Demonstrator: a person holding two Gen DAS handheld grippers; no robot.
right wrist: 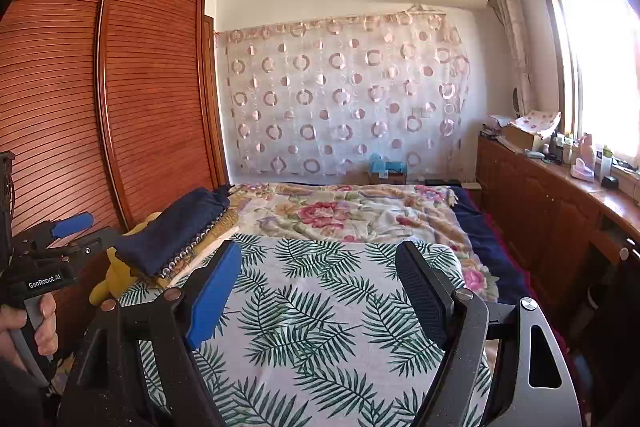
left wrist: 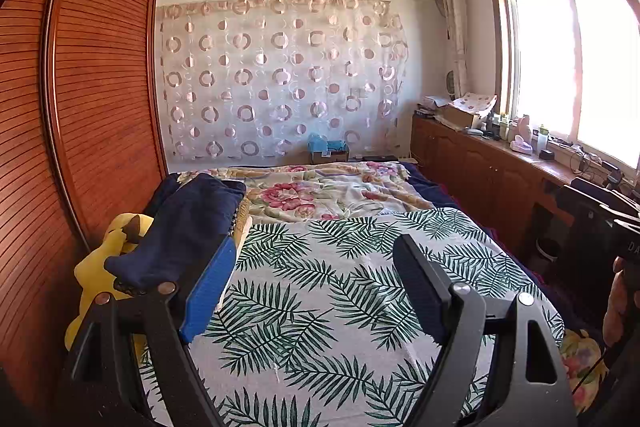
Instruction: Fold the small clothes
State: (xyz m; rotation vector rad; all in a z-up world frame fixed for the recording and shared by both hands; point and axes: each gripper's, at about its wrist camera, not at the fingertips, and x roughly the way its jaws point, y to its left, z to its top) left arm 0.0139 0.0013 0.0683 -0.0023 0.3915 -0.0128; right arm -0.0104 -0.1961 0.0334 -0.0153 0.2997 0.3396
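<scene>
A folded navy garment (left wrist: pixel 188 227) lies on a small stack of clothes at the bed's left edge; it also shows in the right wrist view (right wrist: pixel 176 231). My left gripper (left wrist: pixel 316 247) is open and empty, held above the palm-leaf sheet (left wrist: pixel 320 307), with the navy garment just left of its blue finger (left wrist: pixel 208 291). My right gripper (right wrist: pixel 320 251) is open and empty above the same sheet (right wrist: pixel 320 327). The left gripper's body (right wrist: pixel 52 251) shows at the left of the right wrist view, held in a hand.
A yellow plush toy (left wrist: pixel 100 267) lies between the stack and the wooden wardrobe (left wrist: pixel 80 107). A floral blanket (left wrist: pixel 320 195) covers the bed's far half. A wooden cabinet (left wrist: pixel 500 167) with clutter runs under the window on the right. A circle-patterned curtain (left wrist: pixel 280 79) hangs behind.
</scene>
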